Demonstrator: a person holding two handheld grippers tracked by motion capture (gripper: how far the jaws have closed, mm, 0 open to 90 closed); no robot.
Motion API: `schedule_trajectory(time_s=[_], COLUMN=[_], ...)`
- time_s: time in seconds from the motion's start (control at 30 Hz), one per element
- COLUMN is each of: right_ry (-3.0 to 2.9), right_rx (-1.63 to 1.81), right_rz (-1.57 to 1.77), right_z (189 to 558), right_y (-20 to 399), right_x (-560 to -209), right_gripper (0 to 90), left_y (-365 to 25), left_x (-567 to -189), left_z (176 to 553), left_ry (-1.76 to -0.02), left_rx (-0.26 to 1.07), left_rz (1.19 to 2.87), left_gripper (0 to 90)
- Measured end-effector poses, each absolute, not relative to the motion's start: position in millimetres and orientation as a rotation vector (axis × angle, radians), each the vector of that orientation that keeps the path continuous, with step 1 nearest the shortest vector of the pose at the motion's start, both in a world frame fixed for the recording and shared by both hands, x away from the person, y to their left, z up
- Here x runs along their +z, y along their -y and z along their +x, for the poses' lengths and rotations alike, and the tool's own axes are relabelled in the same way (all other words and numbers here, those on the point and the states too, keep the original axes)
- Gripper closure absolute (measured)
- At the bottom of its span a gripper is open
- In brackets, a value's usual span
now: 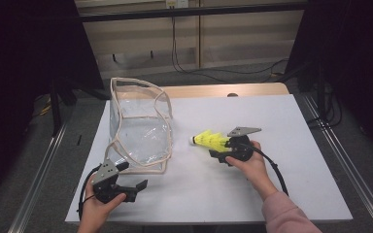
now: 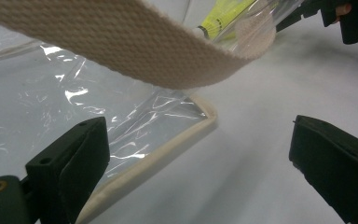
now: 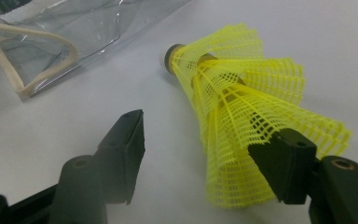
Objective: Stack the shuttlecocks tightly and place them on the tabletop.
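A stack of yellow mesh shuttlecocks [image 1: 208,140] [image 3: 242,102] lies on its side on the white table, cork end toward the clear plastic bag [image 1: 138,126] [image 3: 51,28]. My right gripper [image 1: 220,148] [image 3: 205,137] is open around the skirt end; one jaw sits at the skirt's edge, the other stands apart from it. My left gripper [image 1: 132,175] [image 2: 200,140] is open near the bag's front corner [image 2: 51,98], nothing between its jaws. The bag's beige strap [image 2: 121,42] arcs over it. In the left gripper view, the shuttlecocks [image 2: 219,16] and right gripper [image 2: 326,11] show farther off.
The white sheet [image 1: 272,116] covers a wooden table whose far edge [image 1: 213,90] shows behind the bag. Metal rails [image 1: 342,155] run along both sides. Cables [image 1: 189,68] lie on the floor beyond the table.
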State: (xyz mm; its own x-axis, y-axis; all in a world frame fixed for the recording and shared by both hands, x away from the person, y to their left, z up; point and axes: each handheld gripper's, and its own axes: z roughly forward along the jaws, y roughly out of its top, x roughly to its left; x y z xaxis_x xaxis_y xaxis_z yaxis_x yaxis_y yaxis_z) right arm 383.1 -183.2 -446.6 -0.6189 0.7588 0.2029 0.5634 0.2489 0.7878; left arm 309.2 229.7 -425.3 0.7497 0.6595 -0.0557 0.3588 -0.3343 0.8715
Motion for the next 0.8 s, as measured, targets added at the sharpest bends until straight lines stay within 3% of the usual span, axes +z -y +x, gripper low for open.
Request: schedule_trajectory(time_s=[0.57,0.8], right_ry=[-2.269,-2.272], right_rx=[1.298,1.322], right_rz=[1.275,1.287], right_z=[391,392], right_y=[170,166], right_x=[-449,-451], right_gripper=[37.0,32.0], left_y=[-230,-230], left_x=[-425,-425], left_z=[309,309], left_ry=[-0.775,-0.776], left_rx=[0.377,0.375], left_rz=[1.951,1.952], left_gripper=[5.0,5.0])
